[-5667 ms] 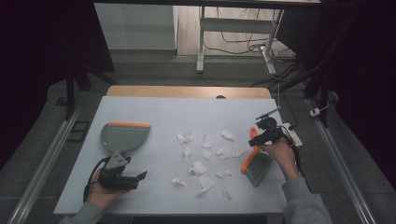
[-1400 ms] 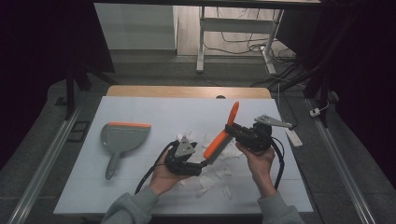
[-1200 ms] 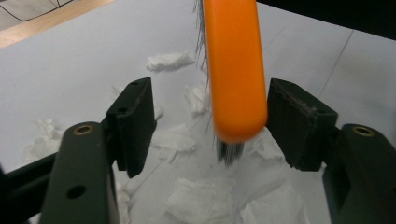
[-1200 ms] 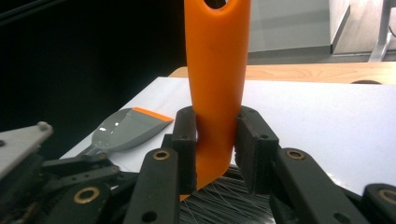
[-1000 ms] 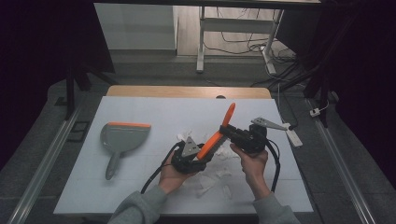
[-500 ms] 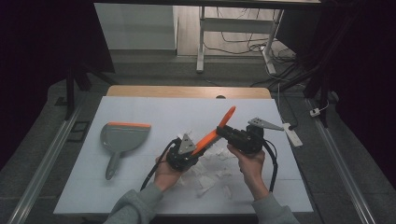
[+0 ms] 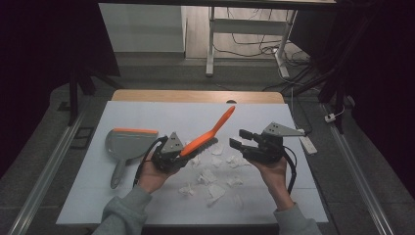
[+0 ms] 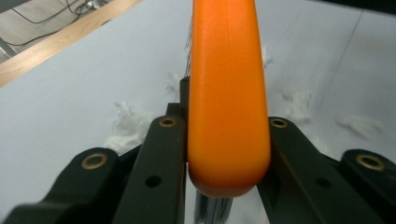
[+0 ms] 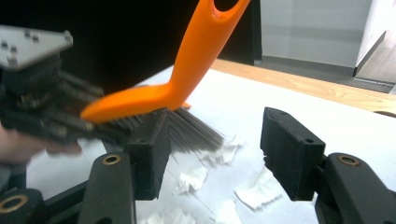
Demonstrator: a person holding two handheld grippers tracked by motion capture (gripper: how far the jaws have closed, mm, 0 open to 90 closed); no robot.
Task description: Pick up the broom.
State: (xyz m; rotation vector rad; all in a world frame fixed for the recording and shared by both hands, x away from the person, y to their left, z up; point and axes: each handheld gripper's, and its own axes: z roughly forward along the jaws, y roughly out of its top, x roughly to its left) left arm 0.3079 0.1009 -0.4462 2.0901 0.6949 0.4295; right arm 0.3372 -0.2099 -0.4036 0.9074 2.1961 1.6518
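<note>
Left gripper (image 7: 182, 152) is clamped on the orange brush (image 7: 208, 133) in the high view, near the middle of the white table (image 7: 147, 115), with the brush's handle slanting up and away toward the far right. Half a second ago the right gripper was on the brush too; now the right gripper (image 7: 237, 139) has let go and sits just beside the bristle end, jaws apart and empty. The brush itself has barely shifted since then. White paper scraps (image 7: 210, 177) lie scattered on the table below and between the two hands, and the grey dustpan (image 7: 126, 143) with its orange edge lies well to the left, where it was in the earlier pictures.

From the left gripper view, the left gripper (image 8: 224, 154) has both black jaws pressed against the sides of the brush (image 8: 228, 88), whose orange back runs straight up the middle. Some bristles hang below the orange body, and blurred paper scraps (image 8: 126, 122) lie on the table beyond.

From the right gripper view, the right gripper (image 9: 218, 154) stands wide open with nothing between its jaws. The brush (image 9: 187, 74) is ahead and to the left, its grey bristles partly behind the left-hand jaw. The left gripper (image 9: 42, 93) grips the brush from the left side, above the paper scraps (image 9: 254, 186).
</note>
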